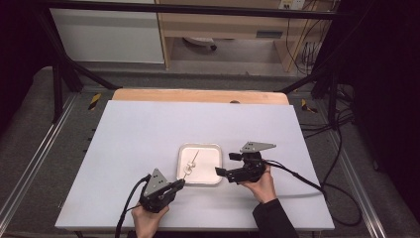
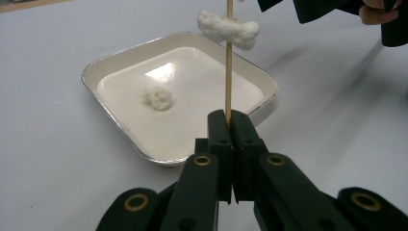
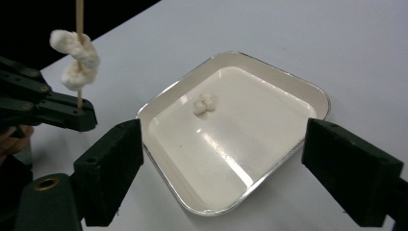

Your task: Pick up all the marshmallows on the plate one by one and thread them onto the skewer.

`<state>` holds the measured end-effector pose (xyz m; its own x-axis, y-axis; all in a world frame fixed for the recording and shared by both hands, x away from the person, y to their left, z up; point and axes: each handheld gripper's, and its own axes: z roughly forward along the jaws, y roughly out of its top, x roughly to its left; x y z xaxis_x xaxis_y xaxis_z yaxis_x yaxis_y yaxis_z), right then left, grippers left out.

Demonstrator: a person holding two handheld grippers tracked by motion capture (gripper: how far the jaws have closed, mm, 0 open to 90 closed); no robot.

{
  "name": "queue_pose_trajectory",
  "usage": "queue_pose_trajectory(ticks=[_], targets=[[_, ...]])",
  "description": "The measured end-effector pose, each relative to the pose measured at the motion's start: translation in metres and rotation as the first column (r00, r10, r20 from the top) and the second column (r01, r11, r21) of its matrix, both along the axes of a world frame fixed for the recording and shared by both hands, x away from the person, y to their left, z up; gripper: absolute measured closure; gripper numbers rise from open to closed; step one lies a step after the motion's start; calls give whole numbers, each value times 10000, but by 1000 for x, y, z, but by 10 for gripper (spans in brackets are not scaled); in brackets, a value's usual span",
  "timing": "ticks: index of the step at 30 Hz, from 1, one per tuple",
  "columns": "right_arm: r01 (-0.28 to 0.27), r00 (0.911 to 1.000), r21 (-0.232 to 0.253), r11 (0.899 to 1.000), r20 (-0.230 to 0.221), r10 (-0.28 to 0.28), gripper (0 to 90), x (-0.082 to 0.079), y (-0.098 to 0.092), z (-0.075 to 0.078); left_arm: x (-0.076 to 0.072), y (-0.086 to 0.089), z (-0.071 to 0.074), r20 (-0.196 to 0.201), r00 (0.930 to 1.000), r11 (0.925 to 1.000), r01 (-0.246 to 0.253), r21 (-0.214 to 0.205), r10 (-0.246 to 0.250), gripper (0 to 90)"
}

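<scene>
A thin wooden skewer (image 2: 229, 72) stands up from my left gripper (image 2: 230, 120), whose jaws are shut on its lower end. A white fluffy lump (image 2: 230, 28) is threaded on the skewer above the jaws. A shallow white square tray (image 2: 111, 61) lies beyond them, with one loose white lump (image 2: 158, 97) inside. In the high view my left gripper (image 1: 181, 183) sits at the tray's (image 1: 200, 146) near left corner and my right gripper (image 1: 219, 171) at its right edge. My right gripper (image 3: 223, 168) stands open, its jaws wide on either side of the tray (image 3: 318, 96), with nothing held.
A white sheet (image 1: 148, 129) covers the table, with a wooden strip (image 1: 198, 95) along its far edge. A black cable (image 1: 297, 176) trails right from my right gripper. Black frame posts (image 1: 57, 84) stand at the far corners.
</scene>
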<state>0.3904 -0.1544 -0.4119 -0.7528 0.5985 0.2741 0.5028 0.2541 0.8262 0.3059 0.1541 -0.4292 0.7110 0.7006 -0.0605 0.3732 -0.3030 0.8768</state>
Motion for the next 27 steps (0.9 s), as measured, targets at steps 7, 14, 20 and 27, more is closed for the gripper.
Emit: queue_pose_trajectory(ticks=[7,14,20,27], targets=[[-65,9999,-429,9991,-133,59,80,5,13,-1,-2,9,1,-4,9999,9999,-135,-46,135,884],[-190,9998,-992,9949,-57,185,33,8,33,-1,1,19,0,69,9998,9999,-164,-51,165,884],[-212,9998,-1366,9904,13,215,12,15,51,-1,1,23,0,-193,9991,9992,-381,-77,379,883],[-323,9993,-1784,9834,104,347,24,24,70,-4,4,24,-3,-75,9997,9996,-222,-191,220,883]])
